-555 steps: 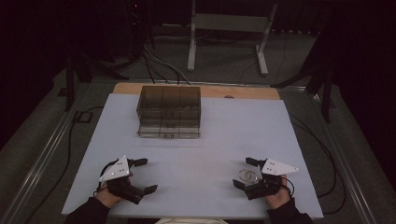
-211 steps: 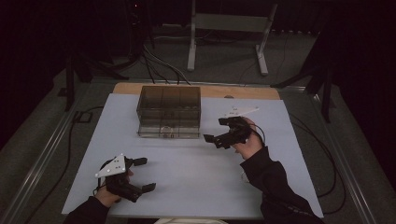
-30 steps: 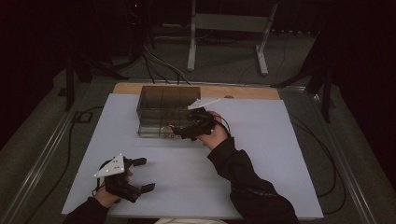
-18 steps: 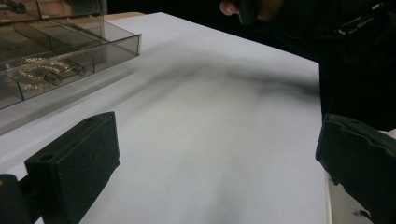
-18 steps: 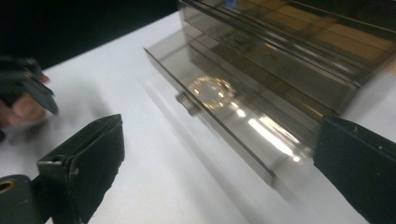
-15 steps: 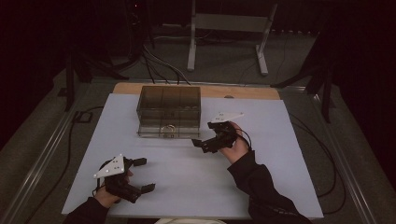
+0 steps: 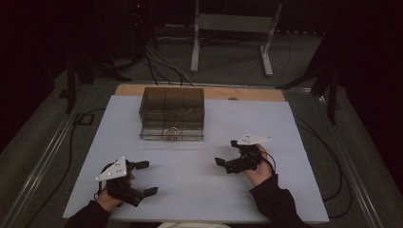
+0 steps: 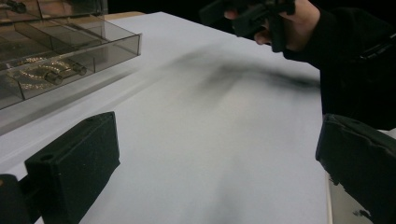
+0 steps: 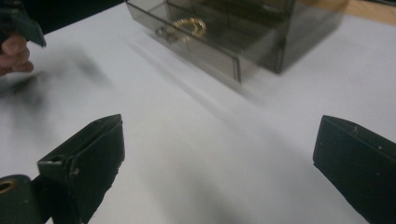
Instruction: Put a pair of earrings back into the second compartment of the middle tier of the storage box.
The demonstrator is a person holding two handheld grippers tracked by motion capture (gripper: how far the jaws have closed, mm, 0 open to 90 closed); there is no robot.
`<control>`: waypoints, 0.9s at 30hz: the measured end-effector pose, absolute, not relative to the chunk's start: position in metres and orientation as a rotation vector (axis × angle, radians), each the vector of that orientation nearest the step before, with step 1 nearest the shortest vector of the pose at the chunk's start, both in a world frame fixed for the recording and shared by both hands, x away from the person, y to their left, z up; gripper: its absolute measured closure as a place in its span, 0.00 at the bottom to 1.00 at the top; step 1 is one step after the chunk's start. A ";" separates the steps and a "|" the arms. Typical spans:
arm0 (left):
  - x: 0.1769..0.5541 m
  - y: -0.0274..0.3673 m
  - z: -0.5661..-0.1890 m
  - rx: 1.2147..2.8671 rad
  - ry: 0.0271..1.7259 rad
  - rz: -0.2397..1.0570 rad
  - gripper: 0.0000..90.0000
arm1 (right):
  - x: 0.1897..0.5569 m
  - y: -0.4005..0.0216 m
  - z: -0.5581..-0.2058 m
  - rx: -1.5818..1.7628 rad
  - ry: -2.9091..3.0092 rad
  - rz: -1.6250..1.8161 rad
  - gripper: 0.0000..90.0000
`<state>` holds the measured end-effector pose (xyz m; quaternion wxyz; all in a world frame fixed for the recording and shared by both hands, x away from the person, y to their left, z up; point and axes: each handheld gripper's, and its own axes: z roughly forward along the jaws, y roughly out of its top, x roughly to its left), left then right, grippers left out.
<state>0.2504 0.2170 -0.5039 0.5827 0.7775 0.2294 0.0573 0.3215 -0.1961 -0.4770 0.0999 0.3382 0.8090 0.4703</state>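
At the near edge of the pale desk [image 7: 190,190], the left gripper [image 7: 142,178] rests low by the person's left hand, its jaws spread wide with nothing between them; in the left gripper view bare white surface lies between the two black jaws. A little farther in and to the right, the right gripper [image 7: 225,154] is held in the right hand above the desk, jaws likewise spread apart and empty, pointing toward the middle. The desk surface is plain, smooth and uncluttered around both. Beyond them, toward the far half and left of centre, stands a smoky clear box [image 7: 172,113] with inner compartments; a gold-coloured chain or bracelet [image 7: 171,131] lies inside near its front wall. Behind the box a strip of bare wood [image 7: 247,94] edges the desk. Past that the room is dim: dark floor, black cables [image 7: 159,59], and a grey metal stand [image 7: 230,33] on two legs.
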 end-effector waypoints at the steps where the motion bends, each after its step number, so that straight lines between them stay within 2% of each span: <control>1: 0.250 0.217 -0.504 1.814 0.535 0.133 0.01 | 0.319 -0.200 -0.478 1.008 2.385 1.390 0.02; 16: 0.250 0.216 -0.504 1.816 0.535 0.133 0.01 | 0.284 -0.265 -0.500 1.107 2.300 1.390 0.02; 27: 0.250 0.216 -0.504 1.816 0.535 0.135 0.01 | 0.267 -0.292 -0.510 1.184 2.257 1.361 0.02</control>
